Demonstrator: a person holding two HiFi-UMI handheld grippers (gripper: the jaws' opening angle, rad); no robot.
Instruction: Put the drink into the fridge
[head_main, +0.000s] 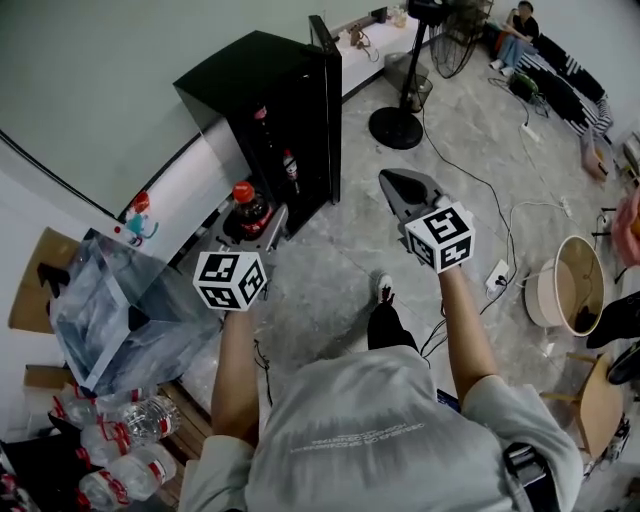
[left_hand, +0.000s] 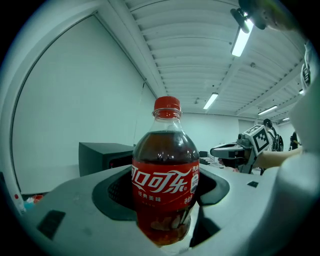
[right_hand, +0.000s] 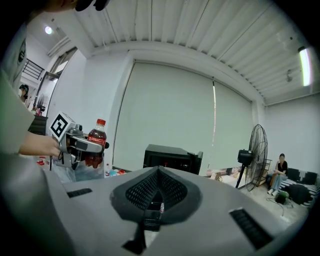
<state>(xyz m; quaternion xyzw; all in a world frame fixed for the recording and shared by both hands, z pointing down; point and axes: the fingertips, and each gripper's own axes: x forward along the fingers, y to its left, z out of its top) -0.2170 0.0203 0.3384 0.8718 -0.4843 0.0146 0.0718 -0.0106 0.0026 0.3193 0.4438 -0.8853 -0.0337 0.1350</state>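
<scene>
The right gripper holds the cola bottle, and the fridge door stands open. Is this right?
Not quite: the left gripper holds the cola bottle, as the left gripper view shows; the right gripper is shut, empty. The fridge door stands open.

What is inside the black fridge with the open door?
Inside the fridge an upper bottle and a lower bottle show. The deeper interior is dark, so anything further back cannot be seen.

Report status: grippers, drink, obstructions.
Left gripper shut on cola bottle. Right gripper shut, empty. Fridge ahead, door open, no obstruction seen.
</scene>
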